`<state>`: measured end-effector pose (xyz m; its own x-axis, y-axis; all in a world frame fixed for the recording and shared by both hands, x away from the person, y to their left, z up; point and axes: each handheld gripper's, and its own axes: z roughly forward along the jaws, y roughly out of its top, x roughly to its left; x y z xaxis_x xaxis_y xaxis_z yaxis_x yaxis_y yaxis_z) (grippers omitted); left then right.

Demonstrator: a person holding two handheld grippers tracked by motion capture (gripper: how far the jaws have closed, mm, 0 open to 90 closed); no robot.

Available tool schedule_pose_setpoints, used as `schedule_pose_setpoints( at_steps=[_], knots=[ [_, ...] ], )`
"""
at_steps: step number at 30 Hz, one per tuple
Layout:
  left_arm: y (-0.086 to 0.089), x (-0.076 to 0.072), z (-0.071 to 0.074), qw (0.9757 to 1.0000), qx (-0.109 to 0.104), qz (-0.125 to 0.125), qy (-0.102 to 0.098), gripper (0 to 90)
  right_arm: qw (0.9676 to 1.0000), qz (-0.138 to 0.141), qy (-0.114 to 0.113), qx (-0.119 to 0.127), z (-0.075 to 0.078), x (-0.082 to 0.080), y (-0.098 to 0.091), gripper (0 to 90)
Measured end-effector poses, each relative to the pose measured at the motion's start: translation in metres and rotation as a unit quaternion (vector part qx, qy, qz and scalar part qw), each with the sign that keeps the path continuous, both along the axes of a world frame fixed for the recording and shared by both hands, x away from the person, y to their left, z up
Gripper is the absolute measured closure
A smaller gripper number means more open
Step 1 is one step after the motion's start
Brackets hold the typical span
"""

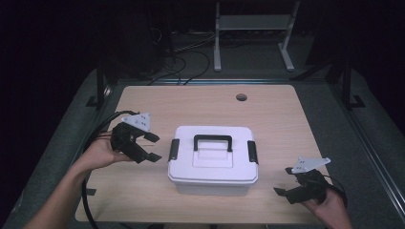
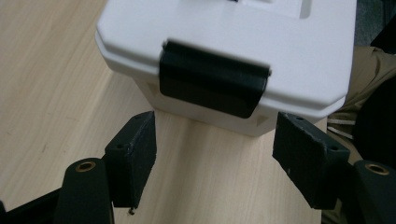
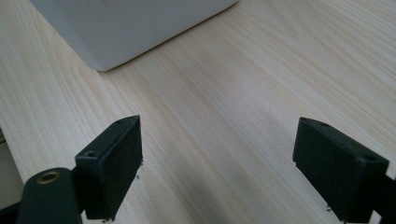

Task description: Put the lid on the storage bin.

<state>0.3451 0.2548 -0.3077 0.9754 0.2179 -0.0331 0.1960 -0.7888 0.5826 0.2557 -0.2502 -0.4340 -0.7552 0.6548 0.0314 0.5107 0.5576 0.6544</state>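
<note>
Closest to me, the right gripper (image 1: pixel 286 192) rests low on the table's (image 1: pixel 200 102) near edge, jaws wide apart and empty, the white box (image 1: pixel 213 164) off to its side. The left gripper (image 2: pixel 215 149), jaws also spread with nothing between them, faces the box's black side latch (image 2: pixel 215 79) without touching it. Both latches look fastened, though that's hard to tell from here, so the opening seems barely begun: lid still down, handle (image 1: pixel 213 141) untouched.

Box (image 1: pixel 213 160) mid-table (image 1: pixel 200 102); left gripper (image 1: pixel 149 146) beside its left latch (image 1: pixel 174 149), right gripper (image 1: pixel 285 182) right.
</note>
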Motion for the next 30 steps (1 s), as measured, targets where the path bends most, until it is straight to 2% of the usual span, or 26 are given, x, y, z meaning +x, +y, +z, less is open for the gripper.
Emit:
schedule_pose_setpoints(
  at_steps=[30],
  knots=[
    [0.032, -0.007, -0.047, 0.9989, -0.001, 0.044, 0.018, 26.2, 1.0, 0.001, 0.003, -0.002, -0.001, -0.001, 0.001, 15.3]
  ],
)
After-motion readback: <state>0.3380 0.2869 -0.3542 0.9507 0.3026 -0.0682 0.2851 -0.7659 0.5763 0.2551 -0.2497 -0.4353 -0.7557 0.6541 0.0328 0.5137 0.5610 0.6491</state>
